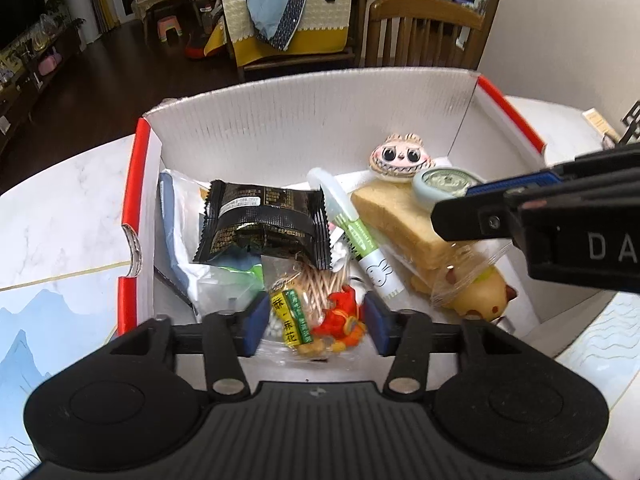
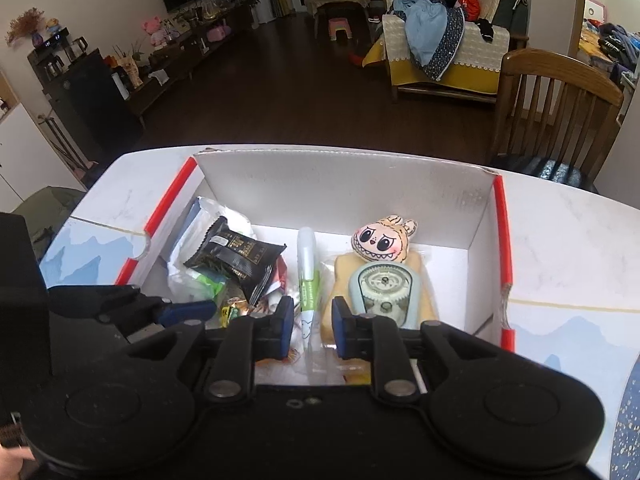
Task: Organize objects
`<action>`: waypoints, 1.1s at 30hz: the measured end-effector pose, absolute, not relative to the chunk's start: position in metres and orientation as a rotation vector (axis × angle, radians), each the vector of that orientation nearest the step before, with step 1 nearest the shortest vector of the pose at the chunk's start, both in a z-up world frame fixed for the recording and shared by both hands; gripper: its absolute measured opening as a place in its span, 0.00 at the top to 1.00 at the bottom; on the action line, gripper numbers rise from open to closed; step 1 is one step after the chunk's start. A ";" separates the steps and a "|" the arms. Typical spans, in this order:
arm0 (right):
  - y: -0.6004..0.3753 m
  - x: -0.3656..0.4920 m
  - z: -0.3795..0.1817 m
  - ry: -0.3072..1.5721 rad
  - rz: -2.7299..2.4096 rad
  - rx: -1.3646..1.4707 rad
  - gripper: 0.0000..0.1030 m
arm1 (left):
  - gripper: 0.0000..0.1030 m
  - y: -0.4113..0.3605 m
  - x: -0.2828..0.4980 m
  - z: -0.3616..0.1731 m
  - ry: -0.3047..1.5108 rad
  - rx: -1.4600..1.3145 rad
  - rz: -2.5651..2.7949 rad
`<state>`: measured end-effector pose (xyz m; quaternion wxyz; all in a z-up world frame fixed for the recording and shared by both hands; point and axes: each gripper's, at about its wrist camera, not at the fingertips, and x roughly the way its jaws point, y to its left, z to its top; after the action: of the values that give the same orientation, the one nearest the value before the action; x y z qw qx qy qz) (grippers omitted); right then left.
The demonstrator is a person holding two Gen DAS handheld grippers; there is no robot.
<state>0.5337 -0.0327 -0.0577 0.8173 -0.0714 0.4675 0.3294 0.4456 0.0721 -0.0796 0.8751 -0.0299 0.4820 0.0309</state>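
So there's one white cardboard box (image 1: 304,120) with red edges sitting on the marble-look surface (image 1: 68,200), and pretty much everything is already in it; count goes like this: one black snack packet (image 1: 260,224) toward the box's left side on top of one white plastic bag (image 1: 180,216); one green-and-white pen (image 1: 360,240) lying down the middle; one slice of bread (image 1: 396,220) on the right side with one pale blue round correction-tape thing (image 2: 384,292) on it; one grinning character-face toy (image 1: 400,158) near the back right corner; one yellowish bear-shaped toy (image 1: 476,292) in clear wrap near the front right.

Left hand-held gripper (image 1: 316,320) is released, pads either side of one clear bag of toothpicks and small snacks (image 1: 308,308) at the box's front edge, not squeezing it; right hand-held gripper (image 2: 310,326) is nearly clenched with nothing gripped, hovering over the pen's lower end.

One wooden chair (image 2: 556,108) behind the far edge.
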 end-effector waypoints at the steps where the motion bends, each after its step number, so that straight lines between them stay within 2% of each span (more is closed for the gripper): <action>1: -0.035 0.532 -0.056 0.994 0.700 -0.154 0.80 | 0.46 0.074 0.448 -0.077 0.999 -0.065 0.062; 27: -0.107 0.455 -0.003 0.812 0.813 -0.138 0.74 | 0.44 0.064 0.357 0.005 0.742 -0.129 0.033; 29: -0.113 0.447 -0.001 0.795 0.816 -0.140 0.71 | 0.41 0.062 0.349 0.009 0.728 -0.138 0.027; 33: -0.122 0.434 0.002 0.765 0.819 -0.136 0.60 | 0.40 0.058 0.335 0.013 0.708 -0.148 0.027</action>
<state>0.4343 -0.1219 0.0023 0.8448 -0.0646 0.3625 0.3881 0.3348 0.0576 0.0131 0.9352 -0.0724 0.3463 0.0130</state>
